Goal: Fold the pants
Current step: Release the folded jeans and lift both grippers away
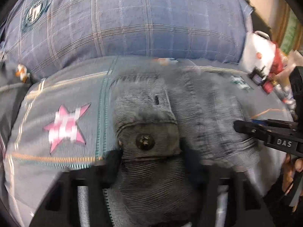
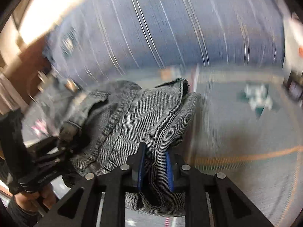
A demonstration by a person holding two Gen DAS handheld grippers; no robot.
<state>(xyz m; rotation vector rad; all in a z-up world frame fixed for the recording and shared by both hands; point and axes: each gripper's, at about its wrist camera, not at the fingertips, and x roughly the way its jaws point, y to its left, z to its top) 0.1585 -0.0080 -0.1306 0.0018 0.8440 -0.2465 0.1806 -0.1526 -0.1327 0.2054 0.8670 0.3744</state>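
Note:
Grey denim pants (image 1: 198, 117) hang bunched between my two grippers above a bed. My left gripper (image 1: 151, 170) is shut on the waistband by its metal button (image 1: 145, 141); the cloth hides its fingertips. My right gripper (image 2: 156, 160) is shut on a seamed edge of the pants (image 2: 132, 117), cloth pinched between its blue pads (image 2: 169, 168). The right gripper (image 1: 246, 128) also shows at the right of the left wrist view, biting the denim. The left gripper (image 2: 62, 143) shows at the left of the right wrist view, on the waistband.
A grey-blue bedsheet (image 1: 47, 160) with a pink star (image 1: 65, 126) lies below. A blue plaid pillow (image 1: 132, 22) stands behind. A white bag (image 1: 259, 54) and small clutter (image 1: 272, 83) sit at the right edge. The right wrist view is motion-blurred.

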